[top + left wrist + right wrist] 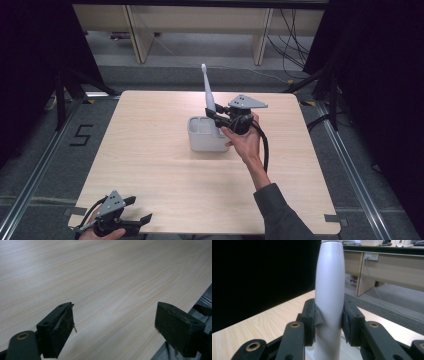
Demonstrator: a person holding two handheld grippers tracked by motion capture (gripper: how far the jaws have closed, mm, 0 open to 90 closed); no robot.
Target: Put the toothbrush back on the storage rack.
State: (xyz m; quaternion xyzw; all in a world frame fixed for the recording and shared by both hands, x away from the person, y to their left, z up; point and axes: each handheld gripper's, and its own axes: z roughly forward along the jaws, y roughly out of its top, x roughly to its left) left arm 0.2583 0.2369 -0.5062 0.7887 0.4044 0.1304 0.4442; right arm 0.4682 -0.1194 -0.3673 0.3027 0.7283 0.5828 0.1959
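A white electric toothbrush (208,90) stands upright over a grey-white compartmented holder (206,135) at the table's middle. My right gripper (212,114) is shut on its handle just above the holder's right compartment. In the right gripper view both pads press the sides of the white toothbrush handle (329,297), and the brush head is cut off at the top. My left gripper (141,210) rests at the table's near left corner, open with nothing between its jaws. In the left gripper view its fingers (58,327) stand wide apart over bare wood.
The light wood table (150,165) is square, with its near edge by the left gripper. Black curtains stand at both sides. Desk legs and cables (292,35) lie on the floor beyond the far edge.
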